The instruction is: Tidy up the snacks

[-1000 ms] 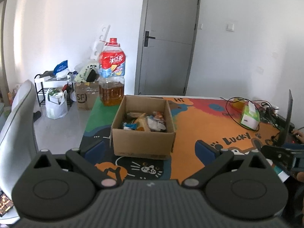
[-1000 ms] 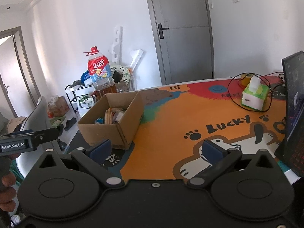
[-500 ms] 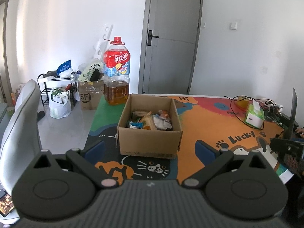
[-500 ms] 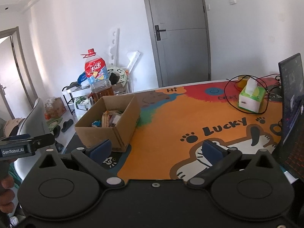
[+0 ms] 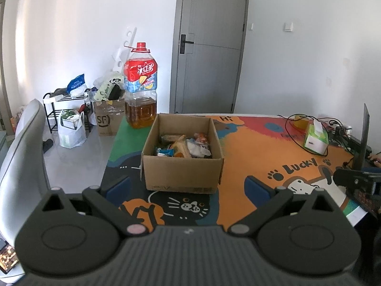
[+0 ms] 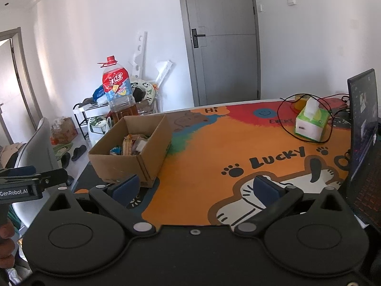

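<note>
An open cardboard box (image 5: 182, 171) stands on the colourful cartoon table mat (image 5: 250, 157), at its left part. Several wrapped snacks (image 5: 183, 146) lie inside it. The box also shows in the right wrist view (image 6: 129, 152), with snacks (image 6: 133, 144) inside. My left gripper (image 5: 188, 188) is open and empty, held just short of the box's near wall. My right gripper (image 6: 194, 187) is open and empty, over the mat to the right of the box. Each gripper's body shows at the edge of the other's view.
A large bottle of amber liquid (image 5: 140, 85) stands behind the box. A green tissue box (image 6: 310, 121) with black cables and a laptop (image 6: 362, 128) are at the right. A grey chair (image 5: 21, 157) stands left of the table. Bags and a shelf are on the floor.
Both grippers have drawn back and risen a little from the table, so the box looks smaller and farther. Their jaws stay open. Nothing on the table has moved.
</note>
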Tool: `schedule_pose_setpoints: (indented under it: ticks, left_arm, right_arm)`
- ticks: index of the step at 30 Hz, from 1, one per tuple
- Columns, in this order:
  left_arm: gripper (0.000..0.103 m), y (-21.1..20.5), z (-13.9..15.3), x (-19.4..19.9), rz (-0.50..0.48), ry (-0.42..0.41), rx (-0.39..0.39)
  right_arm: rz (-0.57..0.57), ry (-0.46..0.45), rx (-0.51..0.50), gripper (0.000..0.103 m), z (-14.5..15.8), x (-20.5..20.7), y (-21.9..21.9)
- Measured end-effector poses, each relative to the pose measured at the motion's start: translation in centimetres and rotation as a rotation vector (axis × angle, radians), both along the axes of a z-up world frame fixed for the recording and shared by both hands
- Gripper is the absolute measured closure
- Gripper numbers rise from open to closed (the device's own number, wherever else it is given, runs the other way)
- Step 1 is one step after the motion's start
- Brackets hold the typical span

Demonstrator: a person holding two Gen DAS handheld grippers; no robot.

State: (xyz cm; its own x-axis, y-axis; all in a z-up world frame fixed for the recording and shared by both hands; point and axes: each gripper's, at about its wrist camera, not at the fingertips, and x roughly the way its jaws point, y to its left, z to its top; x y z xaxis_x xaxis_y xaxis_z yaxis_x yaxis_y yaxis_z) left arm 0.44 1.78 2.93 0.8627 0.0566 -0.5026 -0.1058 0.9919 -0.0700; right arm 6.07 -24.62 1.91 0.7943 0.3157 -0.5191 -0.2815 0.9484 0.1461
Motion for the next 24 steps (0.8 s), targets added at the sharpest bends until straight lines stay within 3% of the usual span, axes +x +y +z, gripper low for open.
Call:
schedule_pose_setpoints:
  ticks: [24]
  left_arm:
    - [0.002,0.06,0.00,-0.11,0.005,-0.003,0.000]
  right_arm:
    - [0.011,-0.015,-0.006,0.000,0.23,-0.22,0.28]
